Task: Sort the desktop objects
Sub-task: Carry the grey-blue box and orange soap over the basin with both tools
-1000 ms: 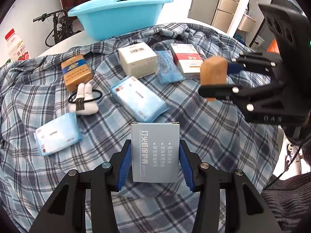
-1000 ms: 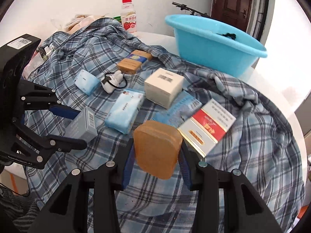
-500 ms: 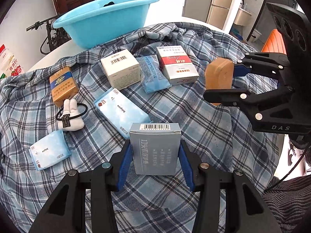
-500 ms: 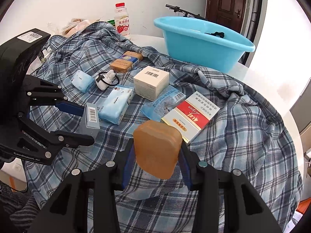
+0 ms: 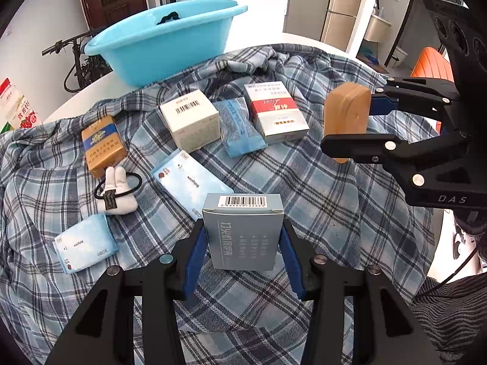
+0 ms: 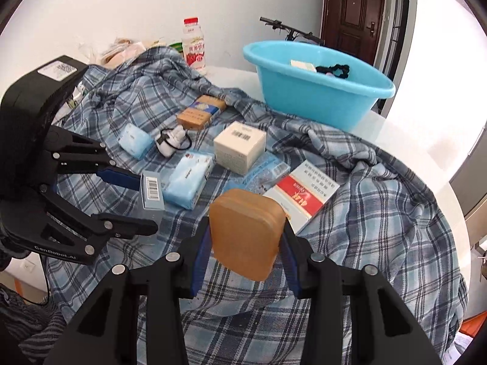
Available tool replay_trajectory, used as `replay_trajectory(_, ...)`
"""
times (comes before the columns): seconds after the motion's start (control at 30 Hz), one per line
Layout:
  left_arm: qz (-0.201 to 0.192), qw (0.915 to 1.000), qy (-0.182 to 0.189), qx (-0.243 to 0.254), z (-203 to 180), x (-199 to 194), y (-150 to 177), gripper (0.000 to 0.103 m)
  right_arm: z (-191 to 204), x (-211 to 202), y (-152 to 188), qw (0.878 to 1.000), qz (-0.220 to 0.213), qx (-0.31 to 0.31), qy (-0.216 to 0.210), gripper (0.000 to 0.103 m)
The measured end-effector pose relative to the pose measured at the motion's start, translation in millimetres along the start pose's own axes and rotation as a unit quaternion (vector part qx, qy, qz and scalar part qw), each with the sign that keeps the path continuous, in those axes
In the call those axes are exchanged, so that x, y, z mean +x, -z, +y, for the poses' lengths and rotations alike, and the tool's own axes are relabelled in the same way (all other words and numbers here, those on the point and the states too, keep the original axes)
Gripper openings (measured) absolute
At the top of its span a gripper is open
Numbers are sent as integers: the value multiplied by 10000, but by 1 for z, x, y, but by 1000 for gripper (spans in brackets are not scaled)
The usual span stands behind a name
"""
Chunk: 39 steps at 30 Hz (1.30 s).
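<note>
My left gripper (image 5: pixel 242 243) is shut on a grey box with a barcode (image 5: pixel 243 234), held above the plaid cloth; the box also shows in the right wrist view (image 6: pixel 151 188). My right gripper (image 6: pixel 246 243) is shut on an amber soap bar (image 6: pixel 246 231), also seen at the right of the left wrist view (image 5: pixel 345 118). A blue basin (image 5: pixel 170 42) stands at the back of the table; in the right wrist view it (image 6: pixel 319 91) holds a small box and a black hair tie.
On the plaid cloth (image 5: pixel 319 188) lie a white box (image 5: pixel 190 120), a red-and-white box (image 5: pixel 275 109), a blue packet (image 5: pixel 240 126), tissue packs (image 5: pixel 188 182) (image 5: pixel 83 246), a brown box (image 5: pixel 102 144) and a white plush hair tie (image 5: pixel 118 190). A drink bottle (image 6: pixel 193 45) stands behind.
Both grippers have risen and tilted with their loads, so the basin's inside now shows. The grey box's barcode end has come into view. The table items have not moved.
</note>
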<state>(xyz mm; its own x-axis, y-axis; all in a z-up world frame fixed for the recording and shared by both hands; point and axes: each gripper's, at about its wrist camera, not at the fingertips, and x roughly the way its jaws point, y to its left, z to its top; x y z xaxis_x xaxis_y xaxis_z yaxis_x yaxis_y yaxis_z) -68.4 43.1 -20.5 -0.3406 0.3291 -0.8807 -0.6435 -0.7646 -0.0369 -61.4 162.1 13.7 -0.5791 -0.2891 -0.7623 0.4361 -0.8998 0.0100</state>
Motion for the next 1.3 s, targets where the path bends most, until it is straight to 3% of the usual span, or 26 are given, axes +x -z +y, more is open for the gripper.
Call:
replay_trajectory(0.37,-280,9995,84,107,-4,-23,-18,49,-4,-19,-14,9995,-304,27,7,41)
replay_trajectory(0.83,-925,9955,160,133,-13,-52,-51,49,-22,-54,-35,9961,-844,139,193,41)
replay_trajectory(1.1,-1161,9930,87,200,-13,-69,-71,49,-18,-65,-42,9951,-965,48,203,41)
replay_trajectory(1.3,-1357,9903,-92,279,-10,-85,-92,49,-28,-79,-69,9935,-1124,-5,192,41)
